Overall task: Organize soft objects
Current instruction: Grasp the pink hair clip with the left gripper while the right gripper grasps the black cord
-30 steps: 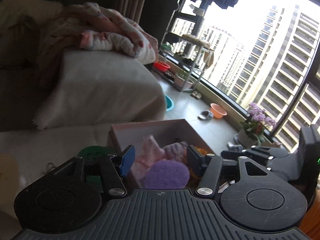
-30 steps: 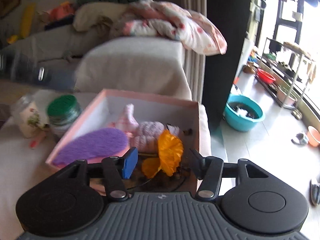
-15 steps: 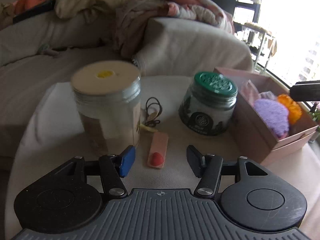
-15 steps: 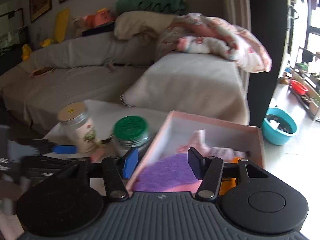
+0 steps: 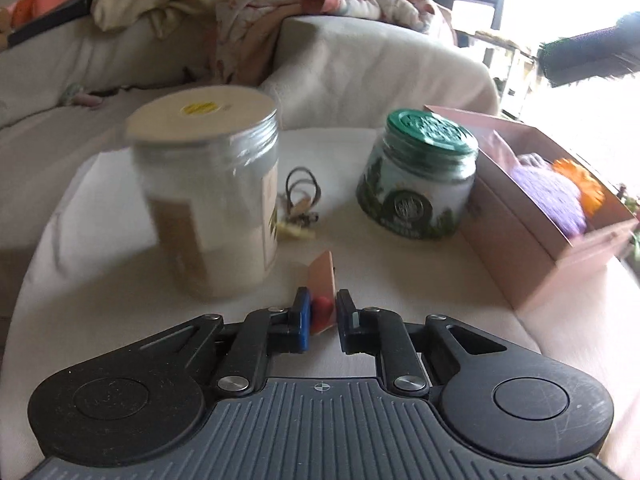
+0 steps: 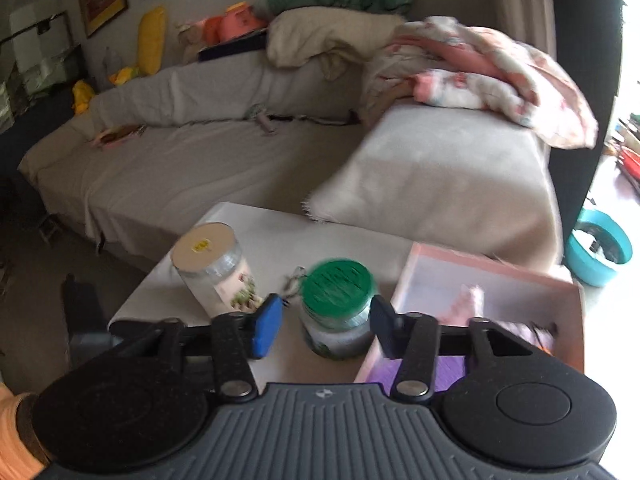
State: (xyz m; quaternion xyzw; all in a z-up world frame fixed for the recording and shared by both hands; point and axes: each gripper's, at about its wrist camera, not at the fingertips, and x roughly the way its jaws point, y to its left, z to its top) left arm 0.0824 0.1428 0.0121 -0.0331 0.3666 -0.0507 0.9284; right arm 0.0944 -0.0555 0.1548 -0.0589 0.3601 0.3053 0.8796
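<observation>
My left gripper is shut on a flat pink strip with a red blob, tilted up off the white table. The pink box at the right holds a purple puff and an orange flower piece. My right gripper is open and empty, held above the table over the green-lidded jar. The box shows at its right with a pink knitted piece and the purple puff.
A clear jar with a cream lid stands left of the strip, the green-lidded jar to the right. Hair ties lie between them. A sofa with blankets is behind; a blue basin sits on the floor.
My left gripper moved forward and closed on the pink strip, lifting its far end. My right gripper rose and drew back from the box, staying open.
</observation>
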